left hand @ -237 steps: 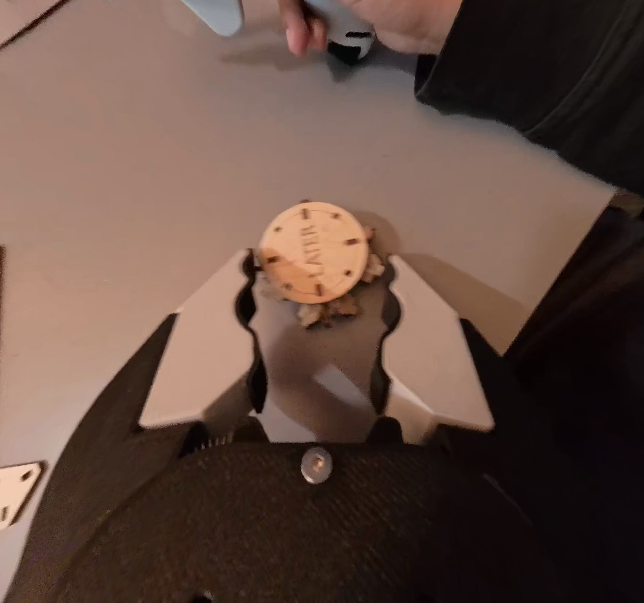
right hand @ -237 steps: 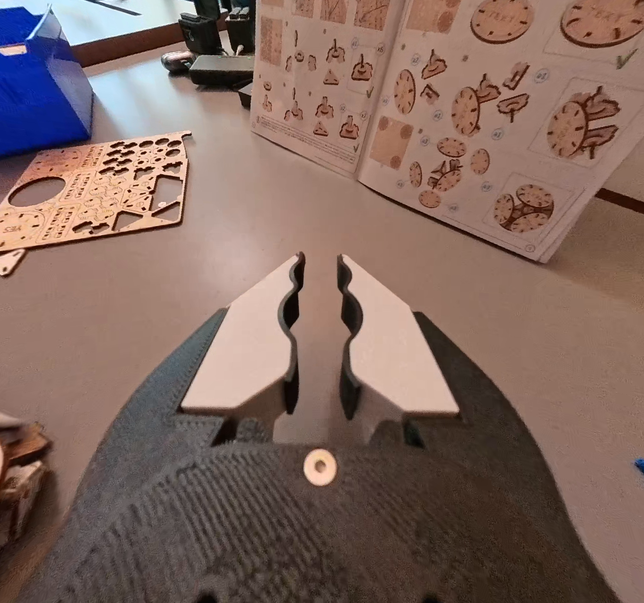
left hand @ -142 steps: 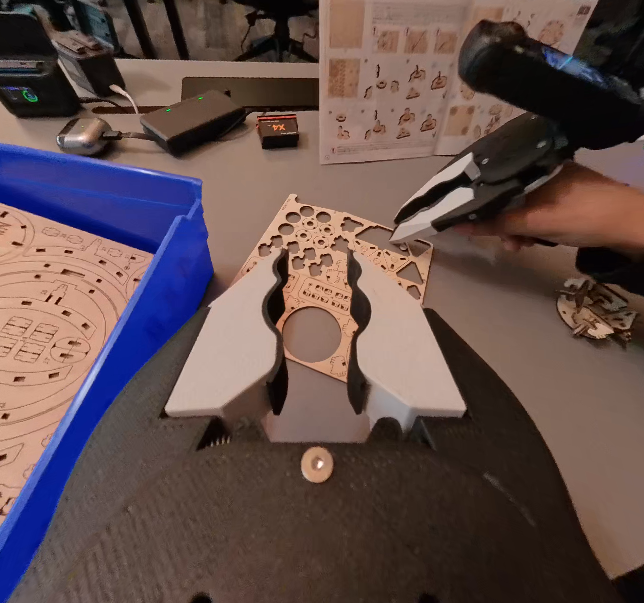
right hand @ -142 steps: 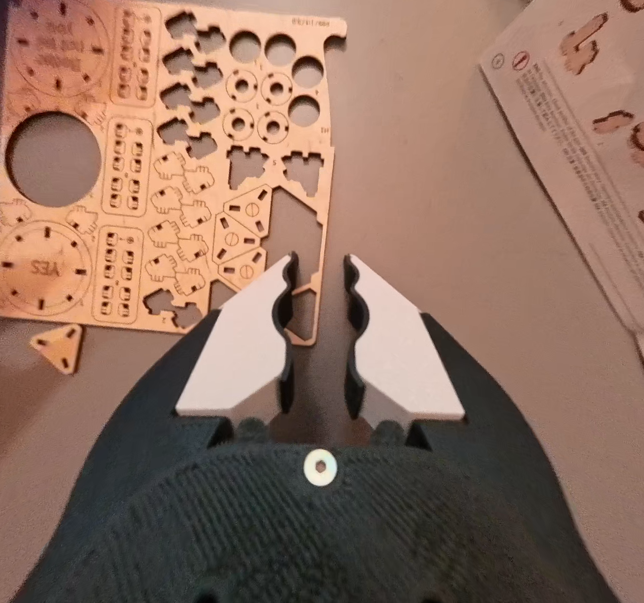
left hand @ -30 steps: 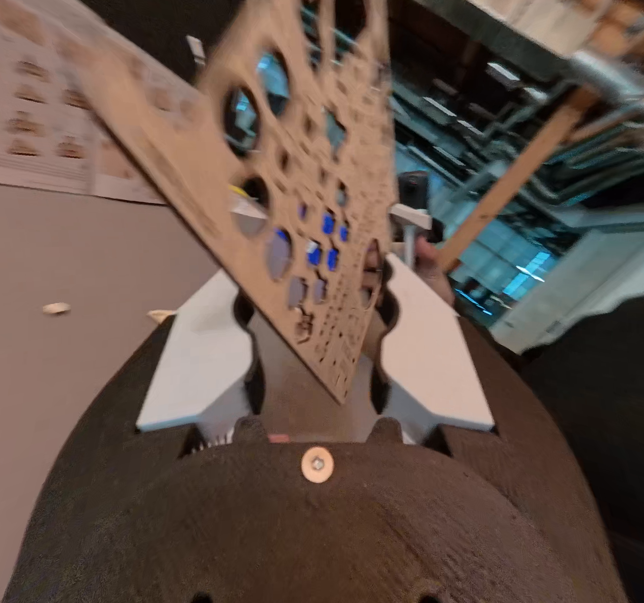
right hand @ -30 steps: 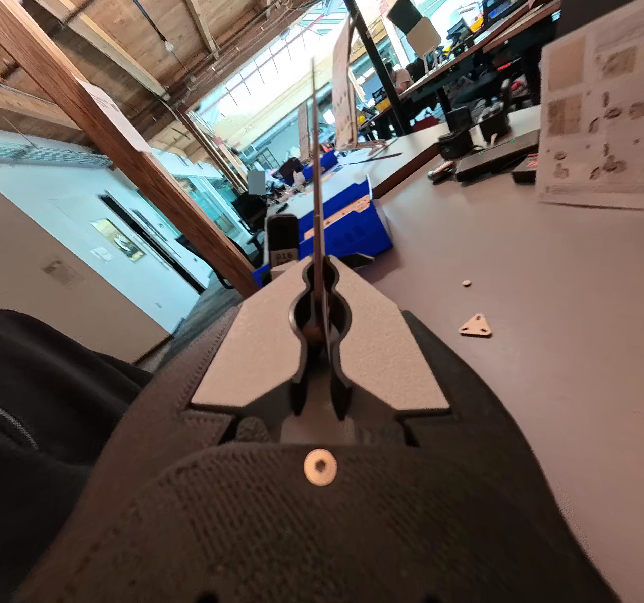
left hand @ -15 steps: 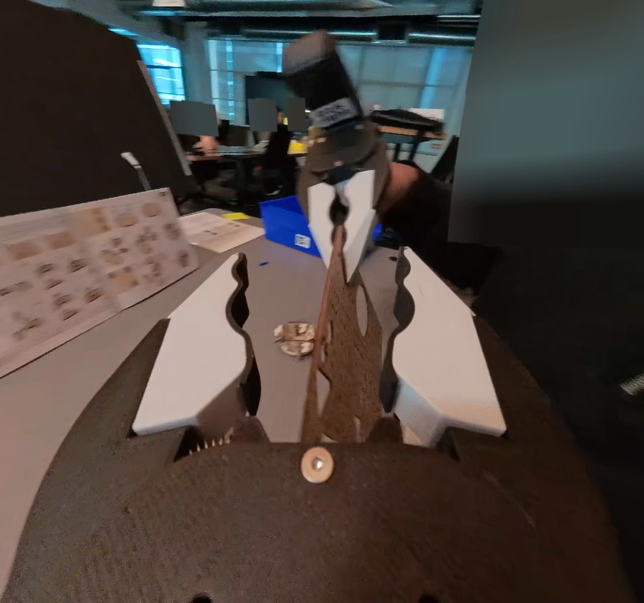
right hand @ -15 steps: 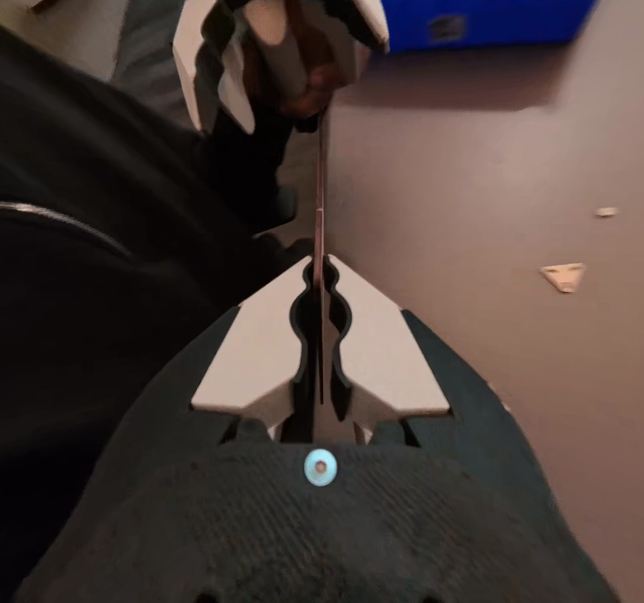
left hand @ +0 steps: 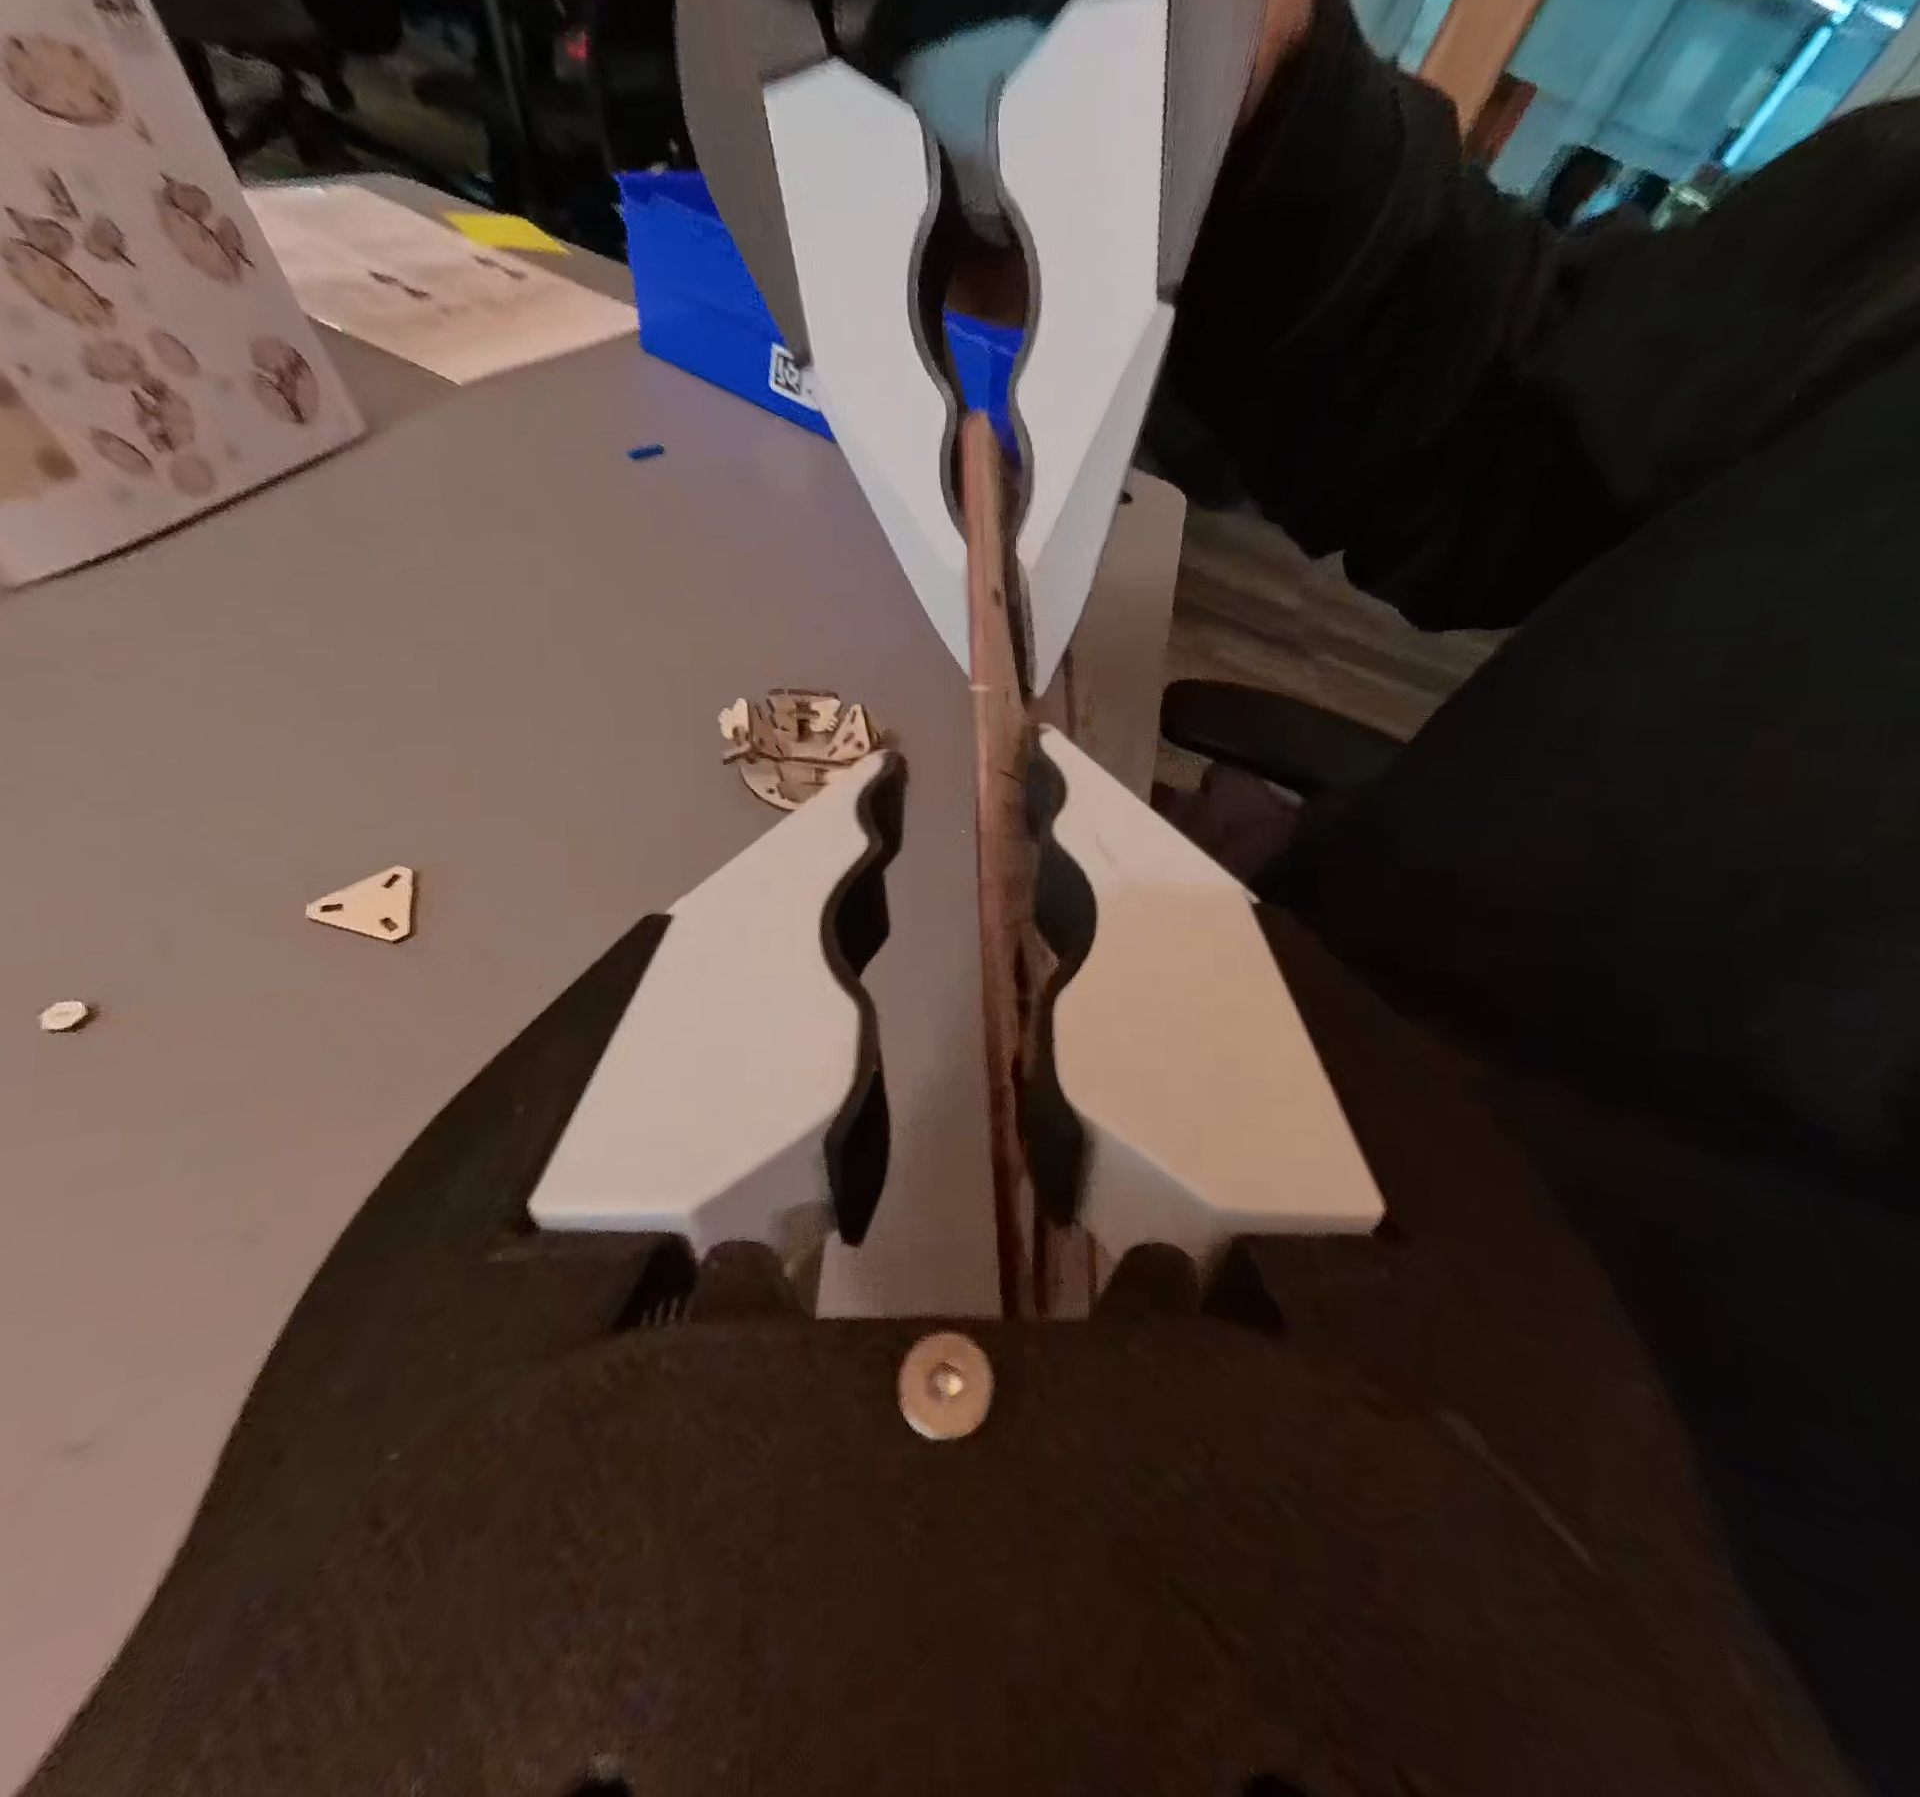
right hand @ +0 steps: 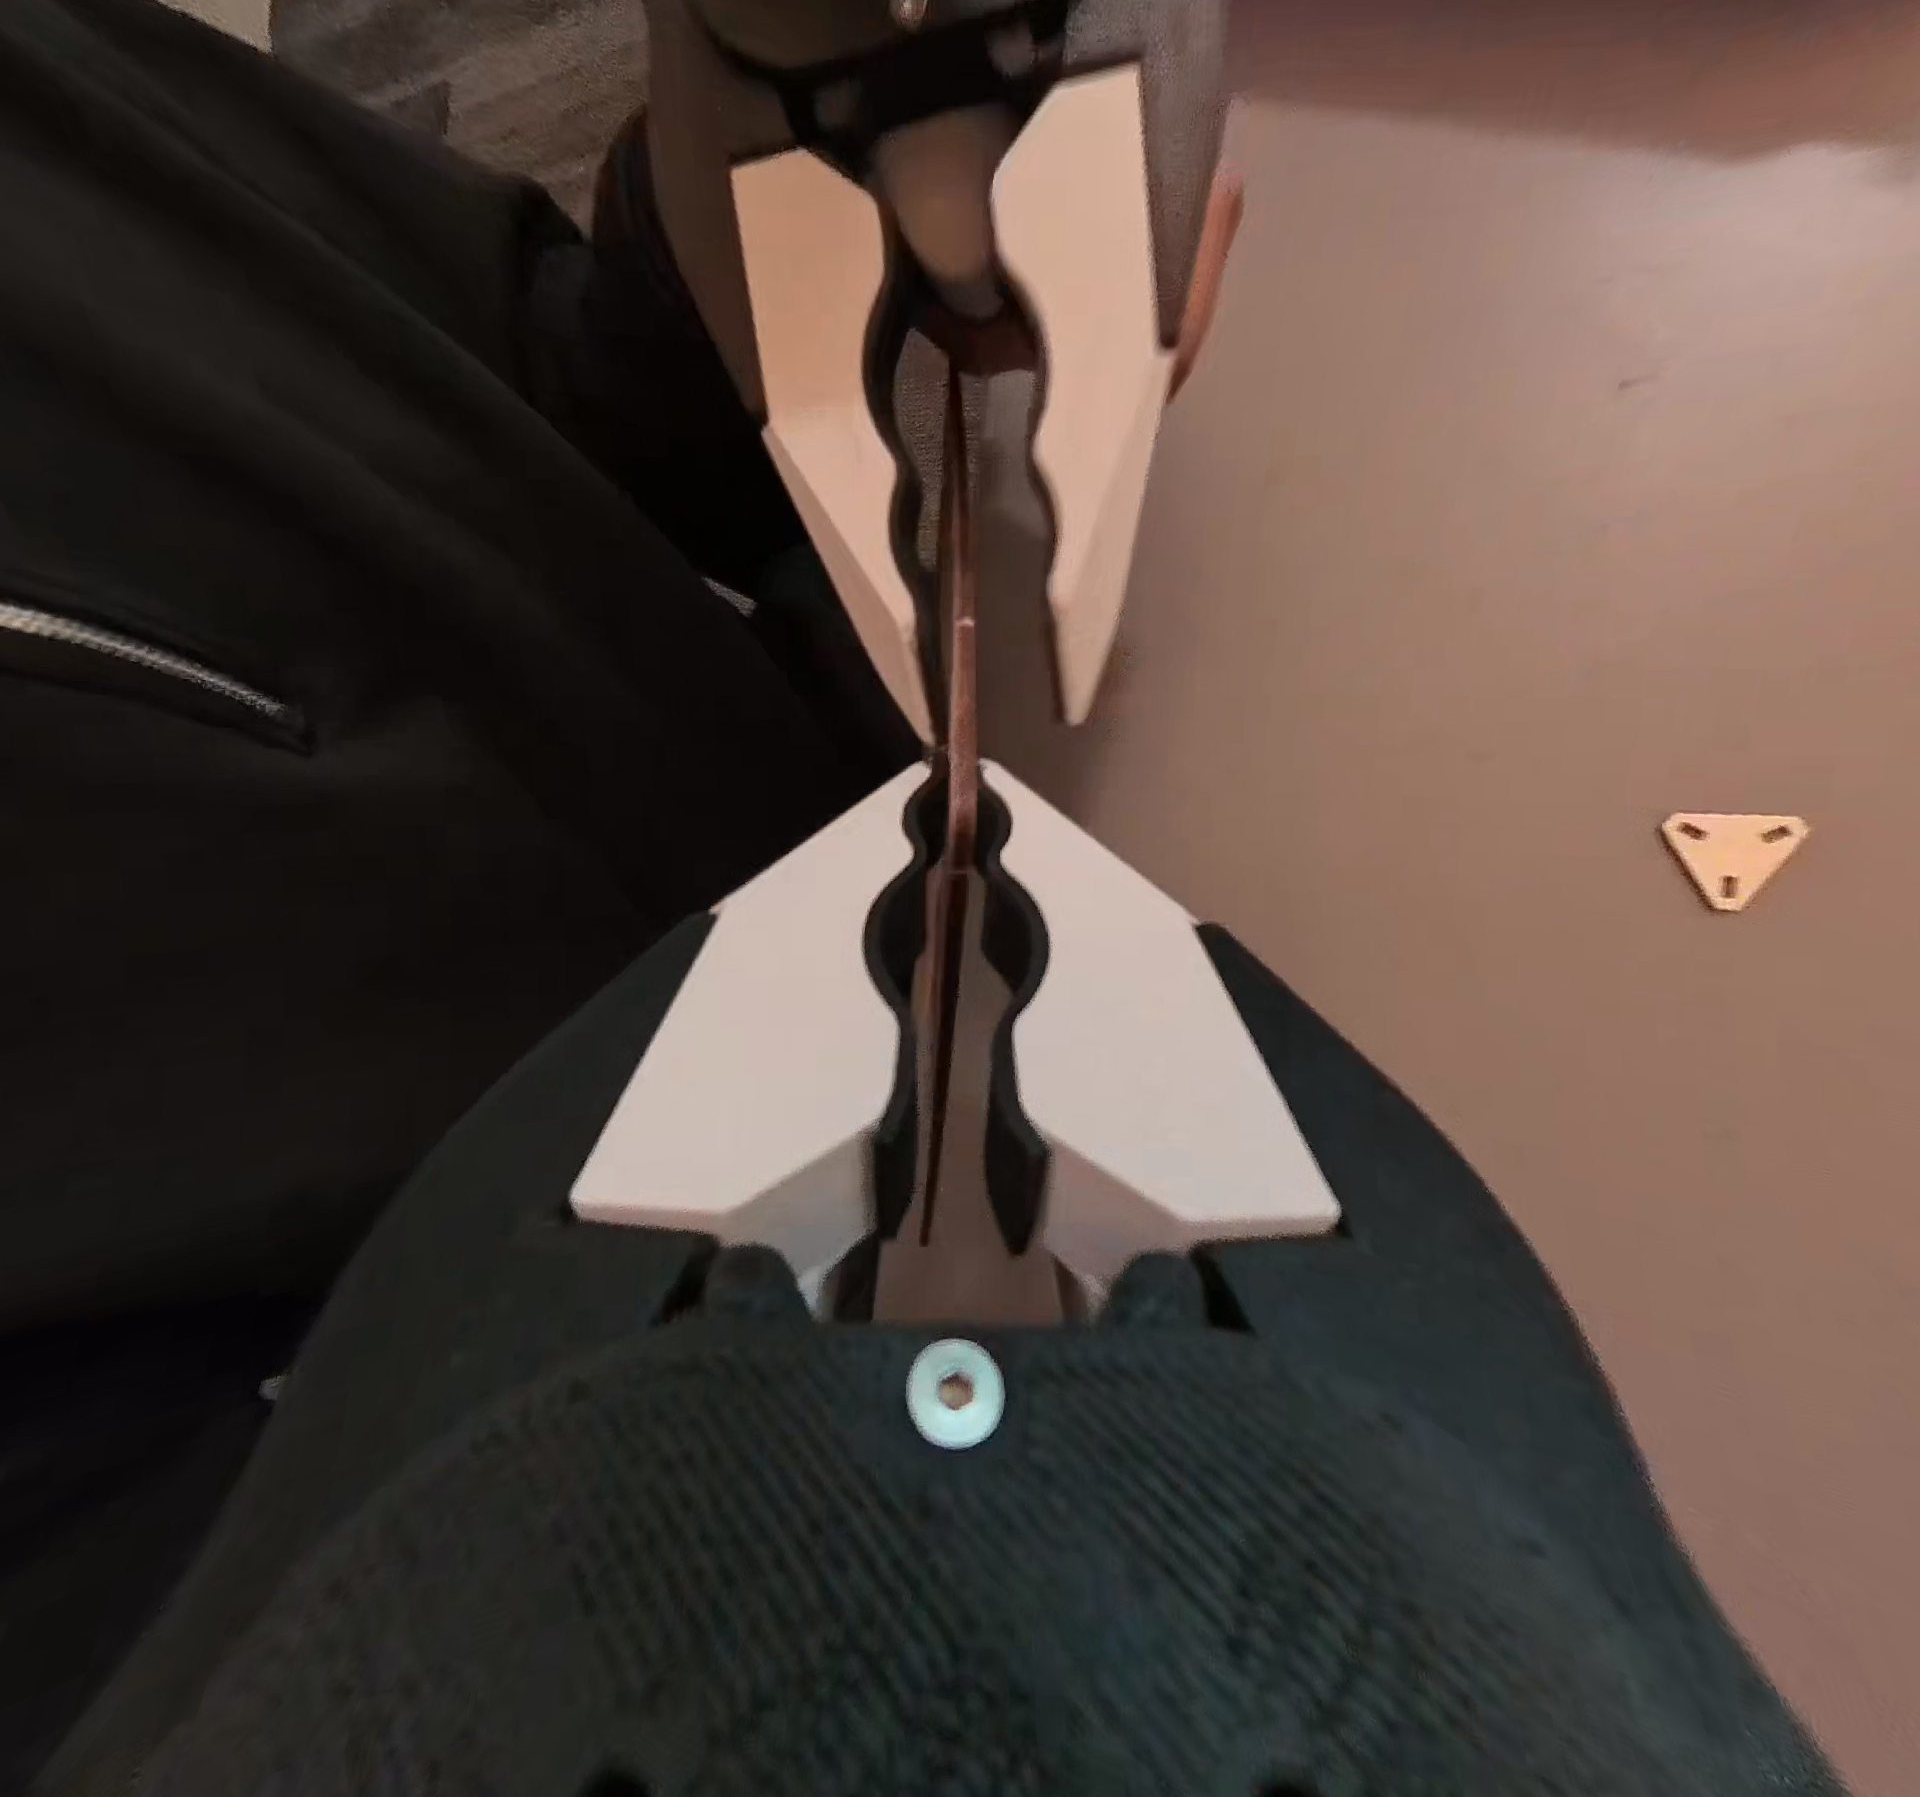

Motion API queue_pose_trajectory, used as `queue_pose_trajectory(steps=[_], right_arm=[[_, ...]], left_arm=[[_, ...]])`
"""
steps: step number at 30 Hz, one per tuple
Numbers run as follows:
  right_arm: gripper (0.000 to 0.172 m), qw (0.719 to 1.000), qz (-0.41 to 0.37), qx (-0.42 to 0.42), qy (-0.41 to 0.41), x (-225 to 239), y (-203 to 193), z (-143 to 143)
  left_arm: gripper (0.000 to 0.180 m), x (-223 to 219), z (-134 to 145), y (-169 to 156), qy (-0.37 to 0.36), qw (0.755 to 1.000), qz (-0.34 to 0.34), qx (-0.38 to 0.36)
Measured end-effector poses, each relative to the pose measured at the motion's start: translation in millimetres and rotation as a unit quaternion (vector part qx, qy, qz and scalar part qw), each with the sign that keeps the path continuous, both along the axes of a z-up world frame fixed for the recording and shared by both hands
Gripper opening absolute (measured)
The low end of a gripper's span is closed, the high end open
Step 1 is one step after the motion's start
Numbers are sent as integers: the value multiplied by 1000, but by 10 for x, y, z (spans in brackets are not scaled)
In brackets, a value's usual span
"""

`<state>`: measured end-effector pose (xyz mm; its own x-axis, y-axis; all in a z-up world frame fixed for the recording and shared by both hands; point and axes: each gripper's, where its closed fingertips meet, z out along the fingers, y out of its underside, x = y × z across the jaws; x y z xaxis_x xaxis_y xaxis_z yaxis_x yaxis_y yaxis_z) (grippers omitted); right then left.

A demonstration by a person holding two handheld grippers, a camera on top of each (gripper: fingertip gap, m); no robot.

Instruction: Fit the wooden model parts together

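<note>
nose-to-nose, right hand-held gripper [right hand: 954, 773] clamps wooden sheet [right hand: 961, 698] edge-on.

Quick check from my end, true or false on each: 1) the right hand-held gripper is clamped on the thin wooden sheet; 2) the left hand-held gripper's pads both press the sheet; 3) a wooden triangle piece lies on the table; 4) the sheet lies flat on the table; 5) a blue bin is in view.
1) True: the right hand-held gripper pinches the wooden sheet edge-on.
2) False: the left hand-held gripper is open; the sheet lies against one pad, with a clear gap to the other pad.
3) True: triangle piece lies on the table.
4) False: it is held up off the table, edge-on.
5) True: blue bin.
</note>
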<state>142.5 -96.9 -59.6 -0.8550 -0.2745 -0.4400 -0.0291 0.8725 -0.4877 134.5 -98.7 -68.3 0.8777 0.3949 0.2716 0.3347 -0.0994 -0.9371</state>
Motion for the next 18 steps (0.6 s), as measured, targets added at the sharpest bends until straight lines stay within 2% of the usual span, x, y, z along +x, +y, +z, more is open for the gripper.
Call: queue_pose_trajectory(steps=[1, 3, 8, 10, 14, 18], right_arm=[[2, 1000, -4, 1, 14, -47, -5, -19], [3, 1000, -11, -11, 11, -85, -23, -15], [6, 989, -87, -120, -9, -205, -118, 56], [12, 979, -121, -164, -14, -233, -123, 33], [9, 952, -180, -240, -55, -256, -171, 37], [6, 941, -201, -266, -66, -342, -135, 8]], left_arm=[[9, 13, -2, 17, 0, 1000, -11, 8], [2, 24, 33, 17, -1, 999, -25, 31], [2, -62, 85, -98, -7, 997, -14, 82], [2, -97, 57, -116, -10, 996, -8, 83], [2, -100, -28, 3, -24, 996, -27, 76], [4, -154, -106, 104, -29, 997, -26, 64]])
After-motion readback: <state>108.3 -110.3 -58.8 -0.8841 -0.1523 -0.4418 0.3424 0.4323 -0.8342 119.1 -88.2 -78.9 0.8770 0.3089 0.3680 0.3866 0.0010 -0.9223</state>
